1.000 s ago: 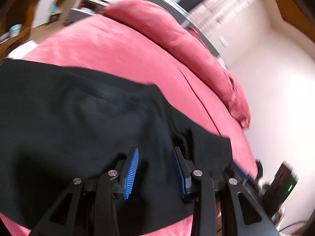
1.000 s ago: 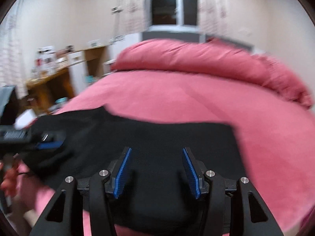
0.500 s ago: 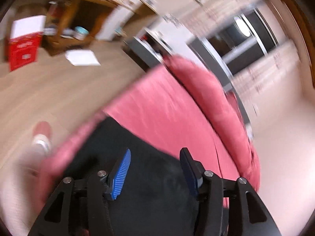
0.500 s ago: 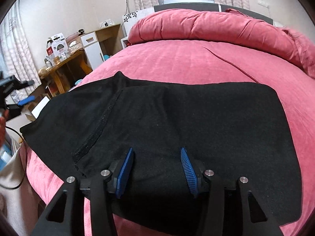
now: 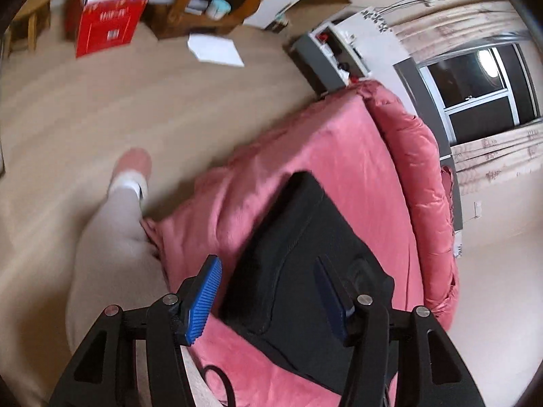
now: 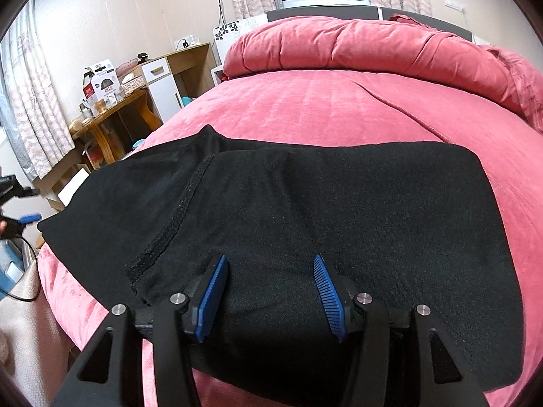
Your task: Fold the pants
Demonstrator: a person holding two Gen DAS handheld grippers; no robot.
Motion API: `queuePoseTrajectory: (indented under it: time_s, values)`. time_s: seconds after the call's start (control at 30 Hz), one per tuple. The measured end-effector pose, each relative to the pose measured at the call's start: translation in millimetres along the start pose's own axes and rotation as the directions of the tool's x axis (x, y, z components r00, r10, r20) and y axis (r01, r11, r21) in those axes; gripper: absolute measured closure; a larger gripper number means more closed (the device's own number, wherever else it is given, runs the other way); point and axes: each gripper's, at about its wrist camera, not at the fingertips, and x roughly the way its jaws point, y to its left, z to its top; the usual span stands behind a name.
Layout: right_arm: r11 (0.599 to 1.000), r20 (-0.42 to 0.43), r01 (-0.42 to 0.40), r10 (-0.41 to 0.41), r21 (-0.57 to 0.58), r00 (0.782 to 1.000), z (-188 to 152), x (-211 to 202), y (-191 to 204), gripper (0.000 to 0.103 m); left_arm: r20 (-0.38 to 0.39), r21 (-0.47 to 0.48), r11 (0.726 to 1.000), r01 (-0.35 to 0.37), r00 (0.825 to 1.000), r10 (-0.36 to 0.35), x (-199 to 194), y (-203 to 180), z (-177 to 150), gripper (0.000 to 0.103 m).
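The black pants (image 6: 322,210) lie folded in a flat rectangle on the pink bed (image 6: 332,108), a seamed edge running down the left part. My right gripper (image 6: 268,288) is open and empty, hovering just above the near edge of the pants. In the left wrist view the pants (image 5: 305,271) lie on the bed's corner (image 5: 271,176). My left gripper (image 5: 268,291) is open and empty, held above the pants' near left edge, off the fabric. It also shows at the left edge of the right wrist view (image 6: 13,203).
A rolled pink duvet (image 6: 373,44) lies along the head of the bed. A wooden desk (image 6: 112,118) with boxes stands to the left. A red box (image 5: 105,23) and white paper (image 5: 217,51) lie on the floor. The person's leg (image 5: 112,237) stands beside the bed.
My left gripper has lifted away from the pants and swung out to the left, now looking over the bed's corner and the floor. My right gripper has stayed over the pants, drawing back slightly.
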Motion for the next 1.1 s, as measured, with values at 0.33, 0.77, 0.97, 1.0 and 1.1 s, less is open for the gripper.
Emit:
queuePoseTrajectory:
  time_s: [0.33,0.77,0.97,1.0,1.1]
  values:
    - [1.0,-0.001,0.0,0.0,0.0,1.0,0.1,0.1,-0.1,0.049,-0.111,0.091,0.996,-0.025,0.993,0.035,26.2,-3.6,-19.0,0.044]
    - [1.0,-0.002,-0.002,0.002,0.0,1.0,0.3,0.3,-0.5,0.049,-0.119,0.177,0.983,-0.039,0.991,0.06,37.3,-18.1,-26.1,0.076]
    - [1.0,-0.002,-0.003,0.003,0.0,1.0,0.5,0.3,-0.6,0.049,-0.002,0.254,0.966,-0.04,0.999,0.042,16.7,-45.0,-33.1,0.083]
    - [1.0,-0.002,-0.002,0.002,0.0,1.0,0.5,0.2,-0.7,0.049,0.015,0.27,0.962,-0.038,0.999,0.036,13.4,-50.1,-34.8,0.083]
    - [1.0,-0.001,-0.006,0.006,0.005,1.0,1.1,-0.9,-0.7,0.049,0.075,0.339,0.941,-0.003,0.997,-0.024,-1.4,-75.3,-43.1,0.085]
